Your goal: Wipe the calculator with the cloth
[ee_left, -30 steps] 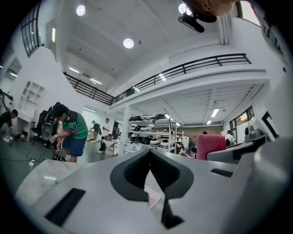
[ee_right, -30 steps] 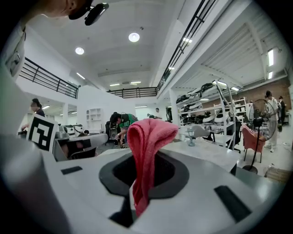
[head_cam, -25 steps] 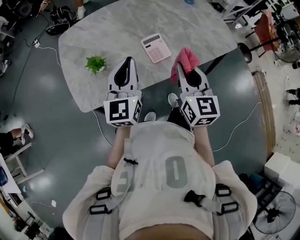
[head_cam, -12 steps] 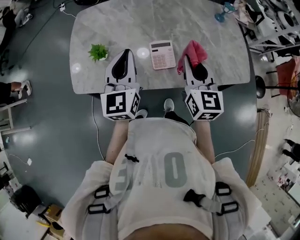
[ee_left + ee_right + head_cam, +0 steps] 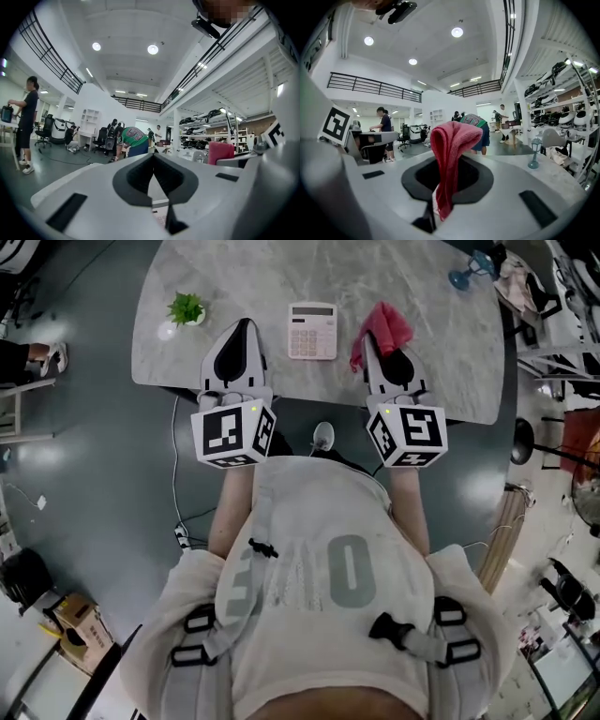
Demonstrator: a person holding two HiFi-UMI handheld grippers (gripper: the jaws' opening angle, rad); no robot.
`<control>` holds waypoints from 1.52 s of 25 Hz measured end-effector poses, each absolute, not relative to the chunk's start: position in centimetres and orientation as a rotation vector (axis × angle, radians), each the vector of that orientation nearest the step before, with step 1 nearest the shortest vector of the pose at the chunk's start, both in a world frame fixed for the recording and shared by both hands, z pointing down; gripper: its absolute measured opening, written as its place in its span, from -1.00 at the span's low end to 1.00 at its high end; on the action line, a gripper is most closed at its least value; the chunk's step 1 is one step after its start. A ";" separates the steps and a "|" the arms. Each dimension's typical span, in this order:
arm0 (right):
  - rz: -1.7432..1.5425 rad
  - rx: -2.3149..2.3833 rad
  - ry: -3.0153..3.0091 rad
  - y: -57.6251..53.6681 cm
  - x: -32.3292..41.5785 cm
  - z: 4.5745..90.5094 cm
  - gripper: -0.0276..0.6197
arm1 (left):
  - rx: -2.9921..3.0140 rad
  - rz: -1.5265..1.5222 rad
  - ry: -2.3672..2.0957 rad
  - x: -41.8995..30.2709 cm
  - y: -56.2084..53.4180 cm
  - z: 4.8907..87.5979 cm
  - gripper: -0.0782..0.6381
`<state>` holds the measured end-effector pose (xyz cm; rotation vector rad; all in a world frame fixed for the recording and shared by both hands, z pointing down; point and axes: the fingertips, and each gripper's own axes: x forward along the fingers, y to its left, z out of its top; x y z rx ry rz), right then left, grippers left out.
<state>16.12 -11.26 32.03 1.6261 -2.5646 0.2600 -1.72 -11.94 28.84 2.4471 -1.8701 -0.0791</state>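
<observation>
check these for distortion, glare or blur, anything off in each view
Head view: wide-angle bend curves the table edge, pale light patches glare on the floor, calculator sharp. Left gripper view: heavy fisheye, black corners, the shut left claw looms soft. Right gripper view: same fisheye, railings bowed, the cloth in the right claw reads crisp.

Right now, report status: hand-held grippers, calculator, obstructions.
Left hand-held gripper shut, empty. Right hand-held gripper shut on pink cloth. Pale pink calculator flat on grey marble table, between them. Small green potted plant off left, clear of it.
</observation>
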 end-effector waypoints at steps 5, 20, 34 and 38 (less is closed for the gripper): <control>0.272 1.565 -2.616 -11.3 17.2 32.1 -0.76 | 2.388 -0.086 -1.890 -1.2 -11.0 29.4 -0.73; 0.255 1.615 -2.624 -13.0 16.5 31.2 -0.75 | 2.413 -0.119 -1.873 -1.4 -13.5 28.6 -0.73; 0.254 1.635 -2.603 -14.6 15.9 31.2 -0.75 | 2.488 -0.113 -1.832 -1.7 -15.9 27.4 -0.72; 0.258 1.630 -2.606 -15.1 15.6 31.2 -0.75 | 2.495 -0.113 -1.786 -1.8 -16.4 27.7 -0.51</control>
